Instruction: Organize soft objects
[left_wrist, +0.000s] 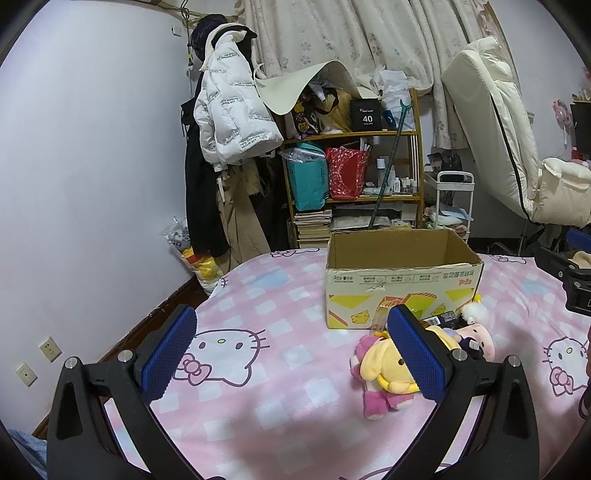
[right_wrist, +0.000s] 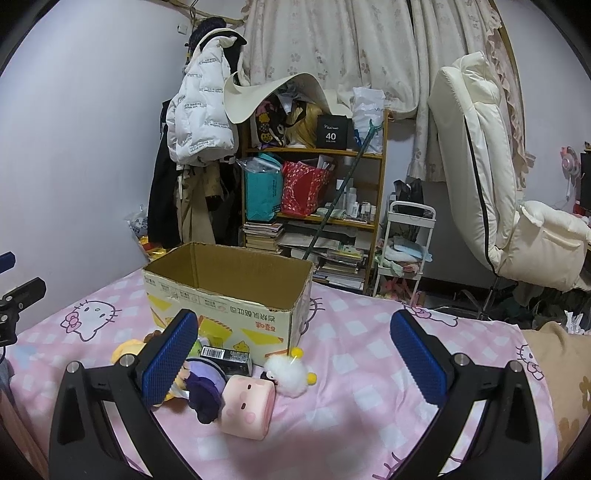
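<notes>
Between my left gripper's (left_wrist: 291, 350) blue pads there is only bedsheet; jaws spread wide, holding nothing. Right gripper (right_wrist: 293, 354) likewise wide open and empty, hovering above the bed.

Just past the left gripper's right pad lies the yellow-and-pink plush doll (left_wrist: 380, 373) on its side. Beside it, toward the carton: a purple-haired doll (right_wrist: 205, 387), a pink cube-shaped plush with a face (right_wrist: 247, 406), a white fluffy toy with yellow tips (right_wrist: 290, 374). A small black barcoded box (right_wrist: 227, 358) sits among them, touching the carton's front; it looks rigid, so I judge it is not a target.

The cardboard carton (right_wrist: 221, 306) stands upright on the Hello Kitty sheet (left_wrist: 258, 406), flaps off, top open. What I can see of its inside is bare.

Step in hand, by my judgement: the start, nothing yet boxed. Next move: lower the right gripper over the pink cube, pads either side, close gently, lift above the carton rim, release inside.
</notes>
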